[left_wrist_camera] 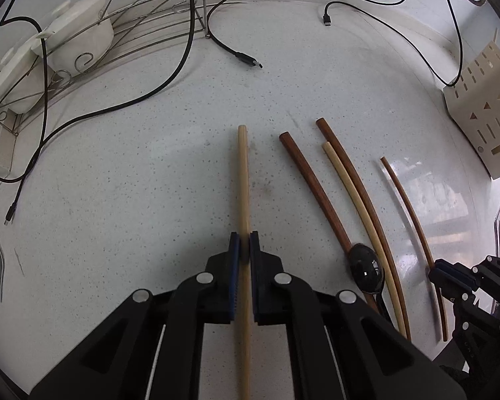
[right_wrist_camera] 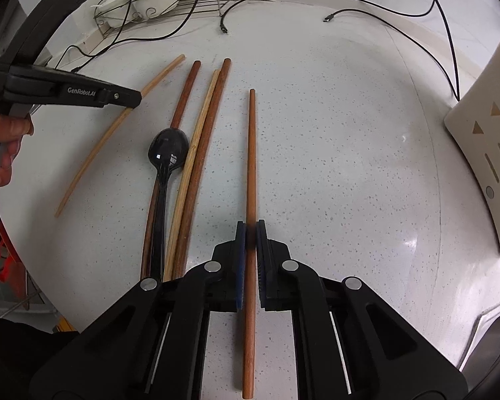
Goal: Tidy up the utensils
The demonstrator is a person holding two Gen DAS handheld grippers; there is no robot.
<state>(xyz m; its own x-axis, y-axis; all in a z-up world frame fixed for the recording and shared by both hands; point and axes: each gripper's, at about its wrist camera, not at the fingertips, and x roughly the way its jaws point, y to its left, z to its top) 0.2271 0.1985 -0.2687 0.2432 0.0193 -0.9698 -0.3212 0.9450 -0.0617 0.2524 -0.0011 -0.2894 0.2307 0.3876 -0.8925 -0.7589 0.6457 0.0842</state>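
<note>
Chopsticks are lying spread across a white speckled counter [left_wrist_camera: 116, 166], all with their long axes running away from the cameras toward the back wall.

The left gripper [left_wrist_camera: 245, 250] is closing its fingers on a pale chopstick [left_wrist_camera: 243, 180], which is pointing straight ahead; its near end is running off the bottom of the left wrist view. The right gripper [right_wrist_camera: 250, 233] is closing its fingers on a thin reddish-brown chopstick [right_wrist_camera: 251, 153], also pointing straight ahead, its far tip well clear of the other utensils.

Between the two held sticks, a group is lying close together: a dark brown chopstick [right_wrist_camera: 186, 93], a black spoon [right_wrist_camera: 168, 151] with its bowl facing up and resting over that chopstick, a second pale chopstick [right_wrist_camera: 200, 123], and another dark brown chopstick [right_wrist_camera: 213, 113] just beside it. Their near ends are disappearing behind the right gripper's body, so how they finish is hidden.

At the back left, a wire dish rack [left_wrist_camera: 143, 33] is holding white bowls [left_wrist_camera: 80, 33], partly masked by the wires. Black cables [left_wrist_camera: 183, 60] are trailing over the counter. At the right, a cream utensil holder [right_wrist_camera: 483, 146] with cut-out slots is being cut off by the frame edge. A hand [right_wrist_camera: 3, 143] is showing only in part at the left edge of the right wrist view.
</note>
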